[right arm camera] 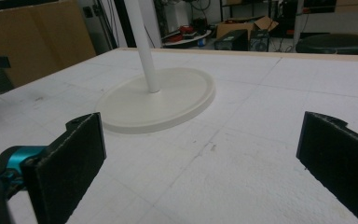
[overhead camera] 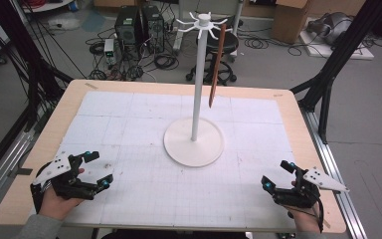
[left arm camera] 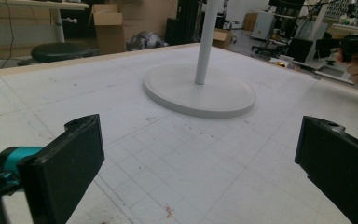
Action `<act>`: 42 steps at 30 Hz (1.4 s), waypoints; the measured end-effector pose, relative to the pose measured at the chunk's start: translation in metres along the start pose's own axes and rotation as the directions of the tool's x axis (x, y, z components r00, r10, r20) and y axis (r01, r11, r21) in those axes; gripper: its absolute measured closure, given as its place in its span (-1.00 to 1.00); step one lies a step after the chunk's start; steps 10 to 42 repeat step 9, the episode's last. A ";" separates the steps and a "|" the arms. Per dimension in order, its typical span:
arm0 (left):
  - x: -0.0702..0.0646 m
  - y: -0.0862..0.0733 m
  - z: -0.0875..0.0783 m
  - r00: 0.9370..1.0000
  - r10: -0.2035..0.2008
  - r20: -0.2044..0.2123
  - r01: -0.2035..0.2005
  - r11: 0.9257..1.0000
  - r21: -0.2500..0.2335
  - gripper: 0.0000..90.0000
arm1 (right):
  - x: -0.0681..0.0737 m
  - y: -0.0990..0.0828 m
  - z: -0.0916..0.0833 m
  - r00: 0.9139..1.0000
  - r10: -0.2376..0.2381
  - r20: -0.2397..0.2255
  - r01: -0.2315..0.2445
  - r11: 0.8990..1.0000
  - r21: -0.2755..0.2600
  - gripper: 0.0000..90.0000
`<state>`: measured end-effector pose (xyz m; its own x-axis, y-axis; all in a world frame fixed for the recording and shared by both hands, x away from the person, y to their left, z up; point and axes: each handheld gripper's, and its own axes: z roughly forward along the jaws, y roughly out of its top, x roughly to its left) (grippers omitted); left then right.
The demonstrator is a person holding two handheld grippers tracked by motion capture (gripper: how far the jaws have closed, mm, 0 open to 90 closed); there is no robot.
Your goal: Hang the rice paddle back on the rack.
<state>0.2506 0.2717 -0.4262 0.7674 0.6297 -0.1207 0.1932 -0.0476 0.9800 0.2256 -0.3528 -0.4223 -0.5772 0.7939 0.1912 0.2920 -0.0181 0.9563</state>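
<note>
A white stand with a round base (overhead camera: 181, 149) and a thin pole (overhead camera: 197, 84) rises at the middle of the table. Short hooks (overhead camera: 189, 22) ring its top. A long brown strip (overhead camera: 216, 64) hangs from one hook on the right side. My left gripper (overhead camera: 99, 169) rests near the front left of the mat, open and empty. My right gripper (overhead camera: 277, 175) sits near the front right, open too, with nothing in it. In the left gripper view, the left gripper (left arm camera: 200, 168) faces the base (left arm camera: 200, 91). In the right gripper view, the right gripper (right arm camera: 200, 163) faces the base (right arm camera: 158, 100).
A white gridded mat (overhead camera: 129, 124) covers the wooden table (overhead camera: 74, 94). Black frame legs (overhead camera: 328, 74) stand off the right edge, and others at the left. A stool (overhead camera: 224, 47) and computer towers (overhead camera: 139, 25) are on the floor behind the table.
</note>
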 end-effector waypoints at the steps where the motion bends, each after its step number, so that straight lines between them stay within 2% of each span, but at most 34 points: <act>1: 0.000 0.000 0.000 1.000 -0.001 -0.002 0.001 1.000 -0.001 -0.96 | -0.001 -0.001 -0.001 1.000 -0.002 0.001 0.002 1.000 0.000 -1.00; 4: 0.000 0.000 0.000 1.000 0.002 -0.007 -0.002 1.000 0.004 -0.96 | -0.002 -0.002 0.000 1.000 0.002 0.005 -0.002 1.000 0.006 -1.00; 9: 0.000 -0.002 -0.004 1.000 -0.002 -0.016 0.002 1.000 0.011 -0.96 | 0.001 0.000 0.008 1.000 -0.020 -0.022 0.020 1.000 0.020 -1.00; 42: 0.000 -0.002 -0.004 1.000 -0.002 -0.016 0.002 1.000 0.011 -0.96 | 0.001 0.000 0.008 1.000 -0.020 -0.022 0.020 1.000 0.020 -1.00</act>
